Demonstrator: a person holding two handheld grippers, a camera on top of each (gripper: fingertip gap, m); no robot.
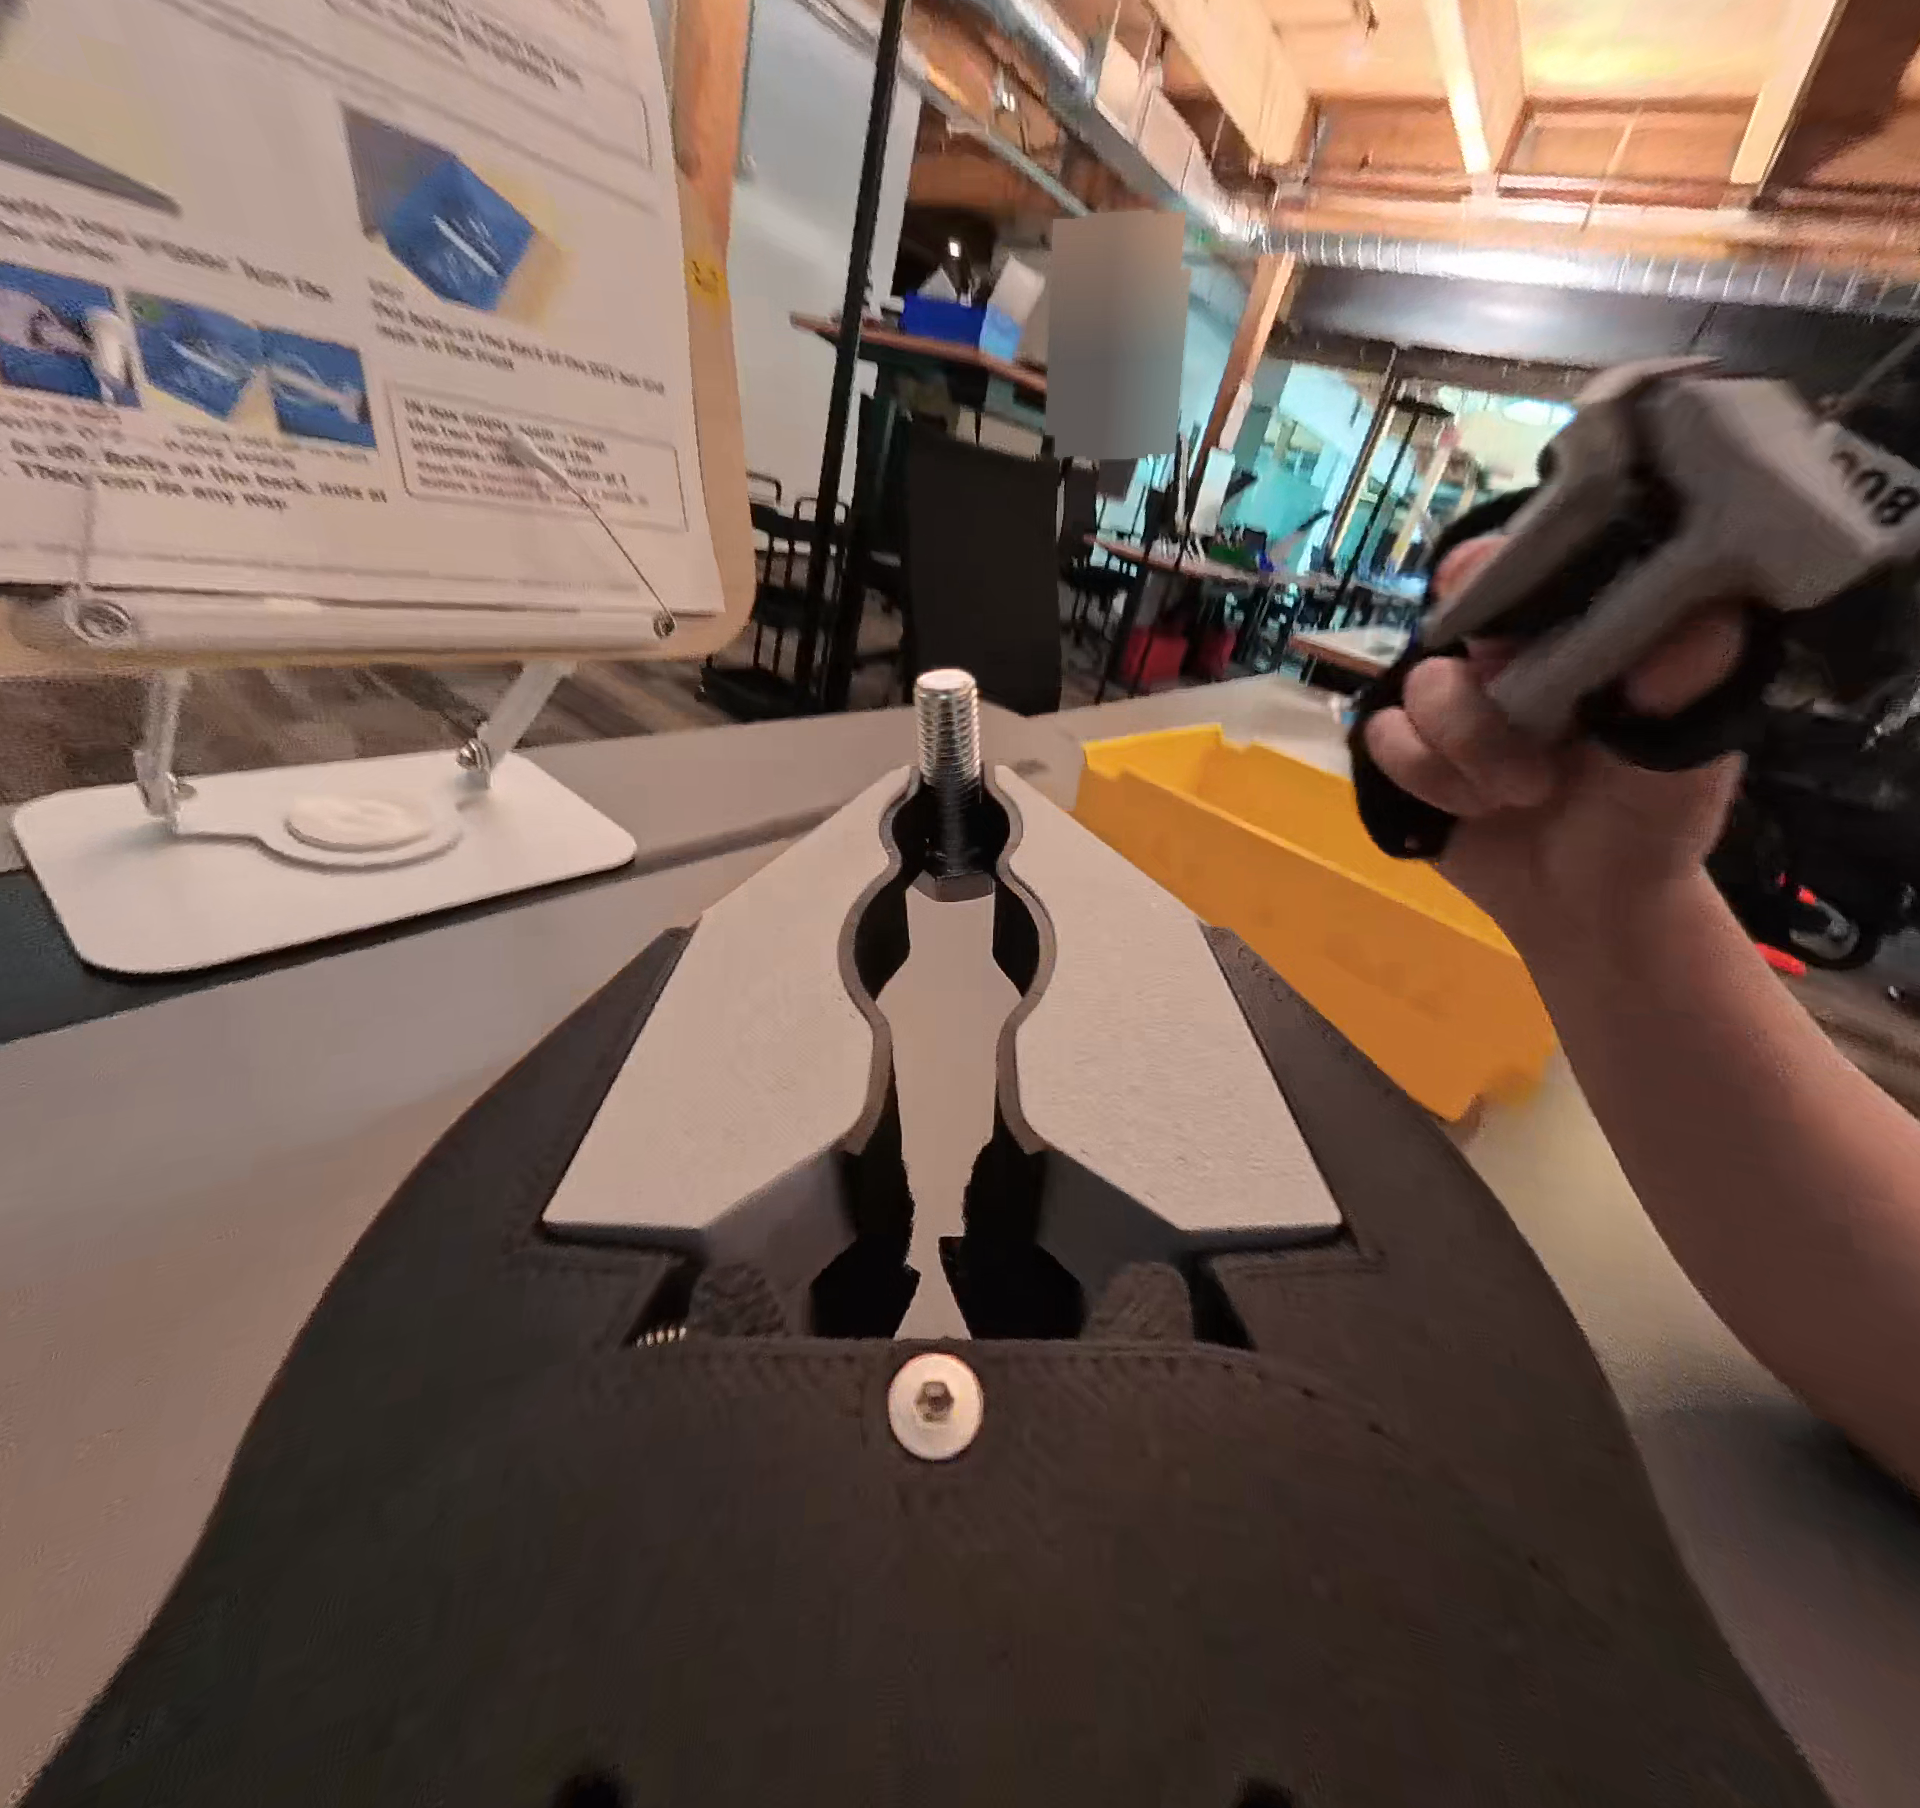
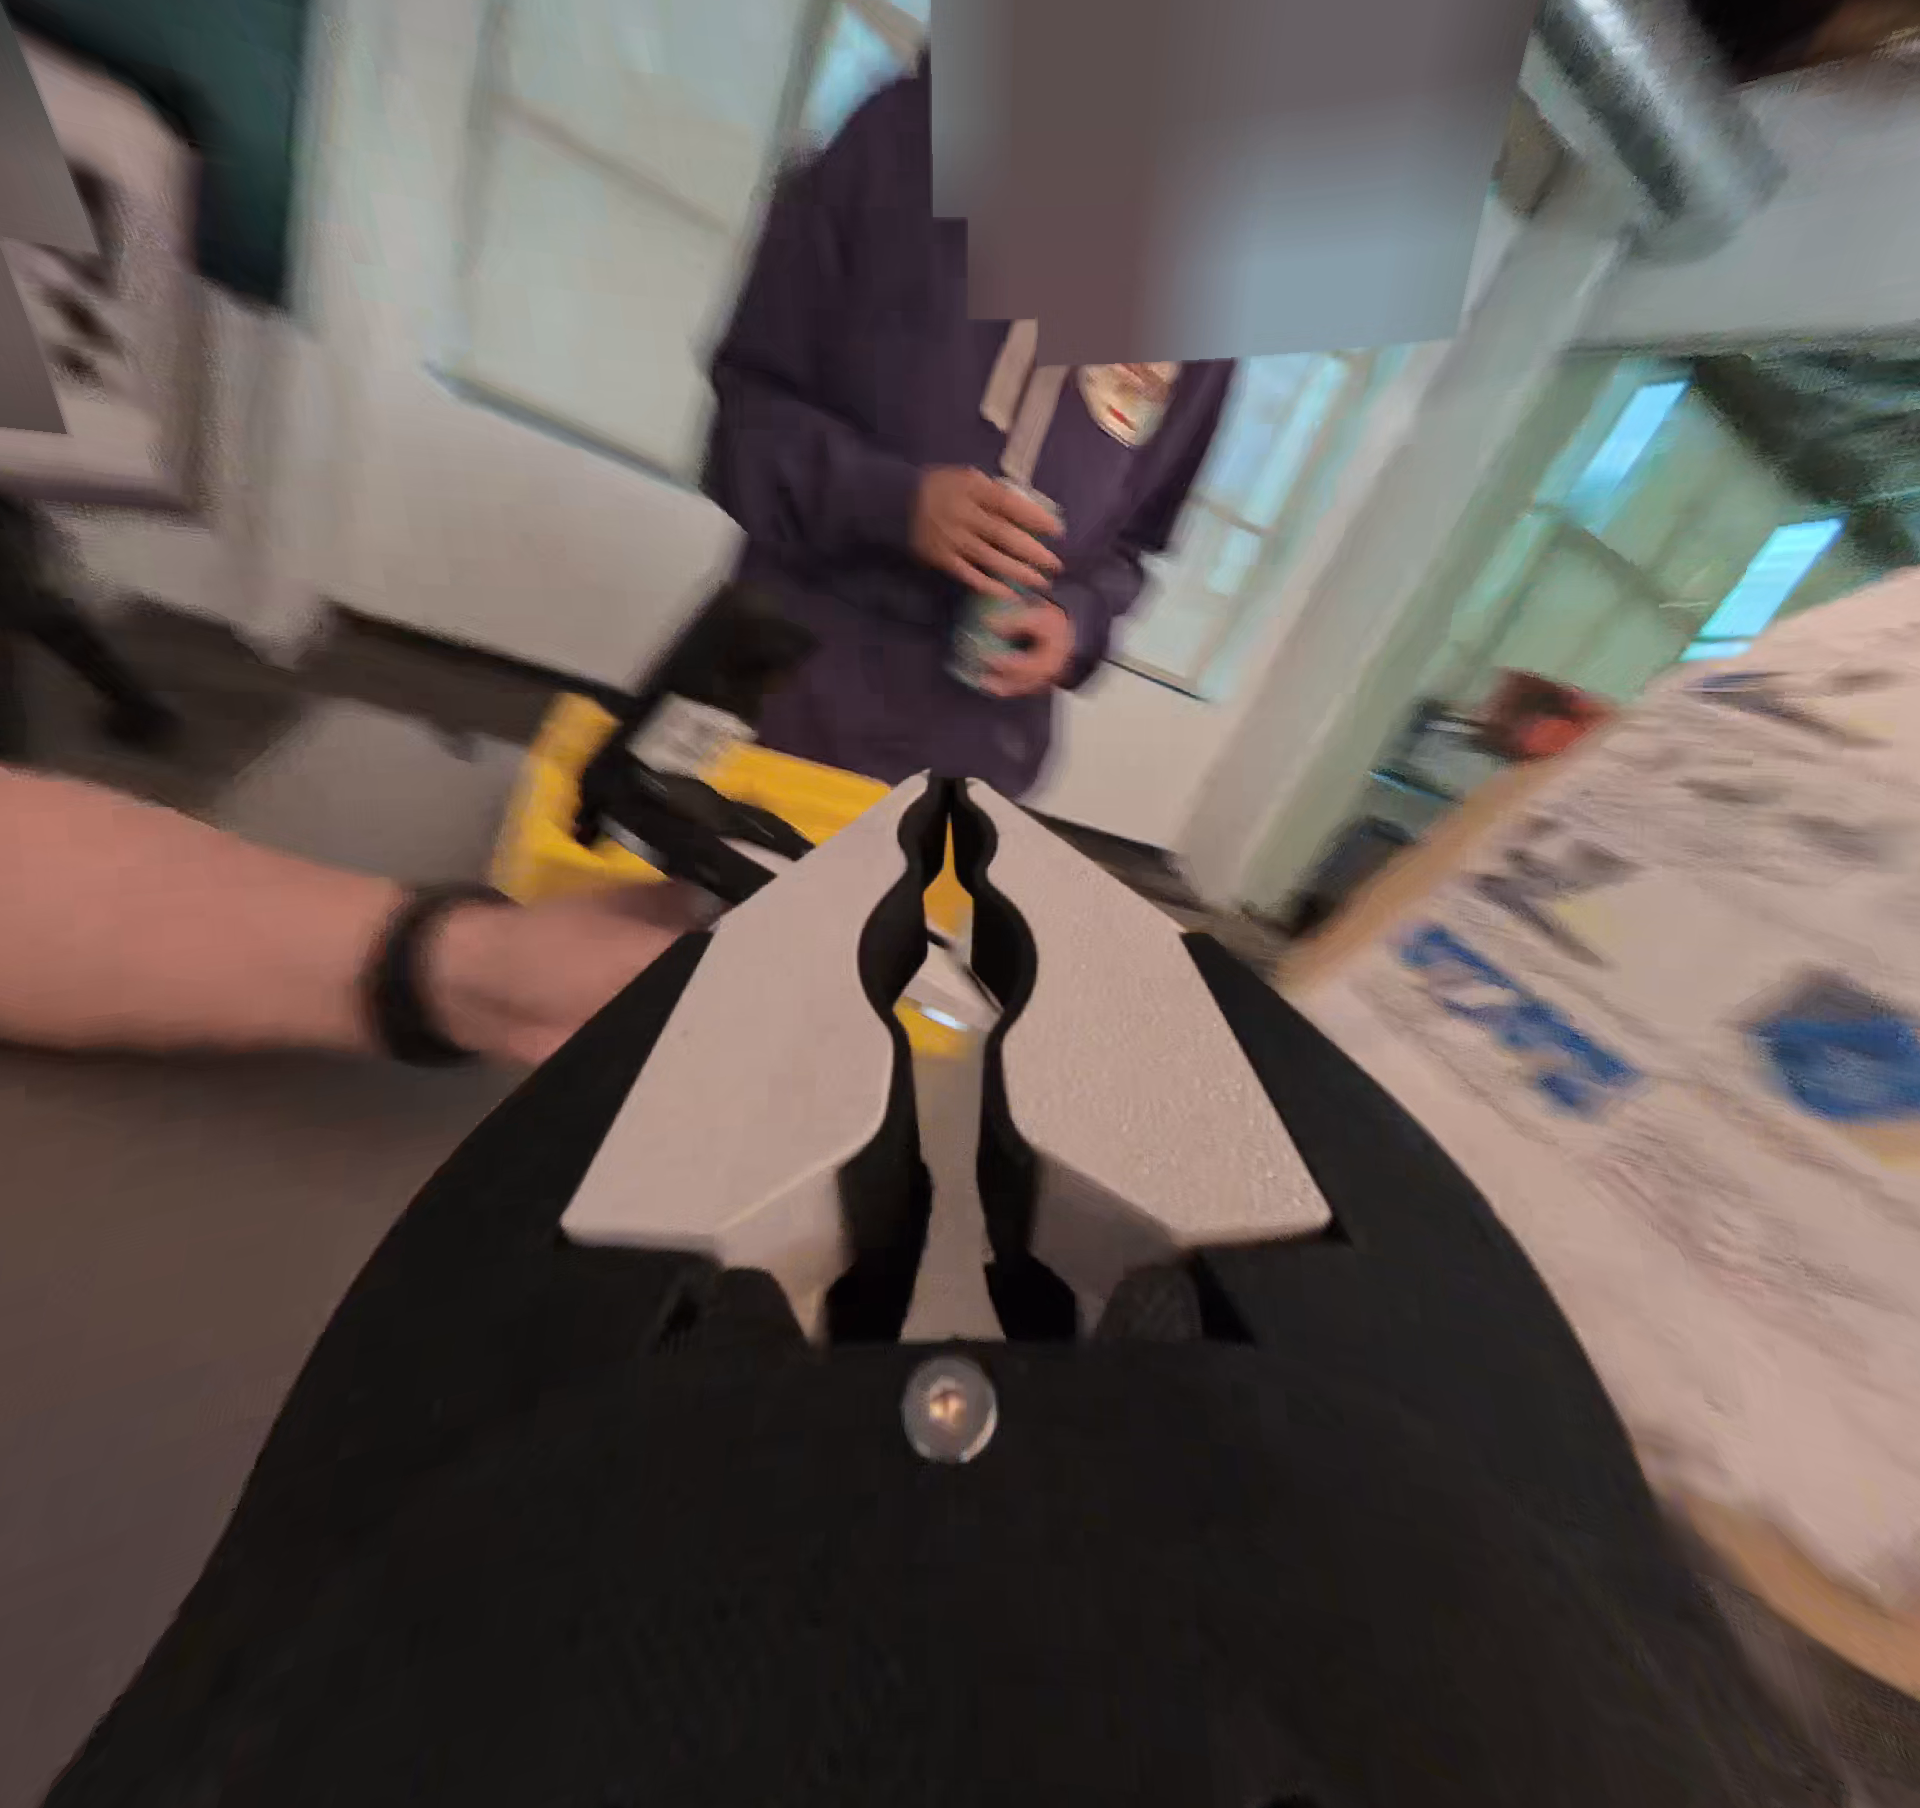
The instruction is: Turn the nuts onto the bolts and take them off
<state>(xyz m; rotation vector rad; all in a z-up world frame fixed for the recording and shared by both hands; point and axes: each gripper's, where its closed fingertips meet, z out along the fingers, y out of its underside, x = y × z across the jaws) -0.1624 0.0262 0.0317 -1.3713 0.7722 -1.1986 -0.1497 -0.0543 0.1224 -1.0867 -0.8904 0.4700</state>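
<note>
In the left wrist view my left gripper [image 1: 951,784] is shut on a silver bolt [image 1: 945,732]. The bolt's hex head sits in the notch between the fingers and its threaded end sticks out past the tips, with no nut on it. My right gripper [image 1: 1621,511] is held in a hand at the upper right, raised above the table and apart from the bolt. In the blurred right wrist view the right gripper [image 2: 945,804] has its tips together, and I see nothing between them. The left gripper [image 2: 686,813] shows there as a dark blur beyond a forearm.
A yellow bin [image 1: 1309,885] stands on the grey table right of the bolt; it also shows in the right wrist view [image 2: 551,823]. An instruction sheet on a white stand [image 1: 312,854] is at the left. A person in a purple top [image 2: 862,511] stands across the table holding a can. Left tips to right tips: about 12 cm.
</note>
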